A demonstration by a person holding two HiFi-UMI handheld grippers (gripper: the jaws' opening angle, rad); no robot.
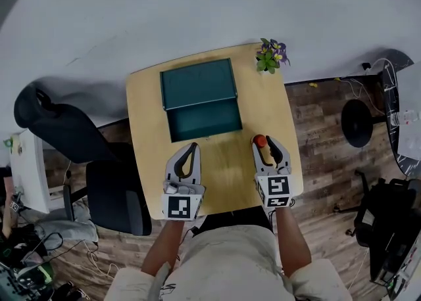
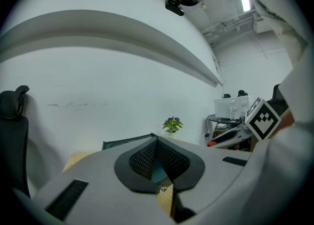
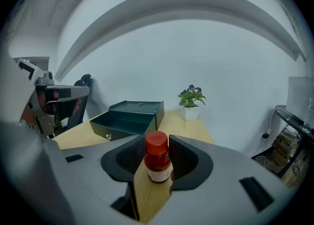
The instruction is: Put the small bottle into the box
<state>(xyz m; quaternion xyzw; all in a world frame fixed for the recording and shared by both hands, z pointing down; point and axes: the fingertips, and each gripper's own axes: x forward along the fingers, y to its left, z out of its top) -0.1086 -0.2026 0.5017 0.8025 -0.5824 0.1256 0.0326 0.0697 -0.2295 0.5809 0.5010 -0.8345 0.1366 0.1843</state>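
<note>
The small red bottle [image 1: 260, 140] with its red cap stands upright on the wooden table [image 1: 148, 162], near the right front. In the right gripper view the bottle [image 3: 157, 159] sits between the pads of my right gripper [image 3: 157, 143], which is open around it; a gap shows on the left side. In the head view my right gripper [image 1: 268, 140] reaches the bottle from the near side. The dark green box [image 1: 200, 99] lies open at the table's middle back, lid tipped back. My left gripper [image 1: 193, 145] is shut and empty, just in front of the box.
A small potted plant [image 1: 271, 55] stands at the table's far right corner. A black office chair [image 1: 79, 155] is left of the table. Bags and cables lie on the wooden floor [image 1: 322, 115] to the right. The white wall is behind the table.
</note>
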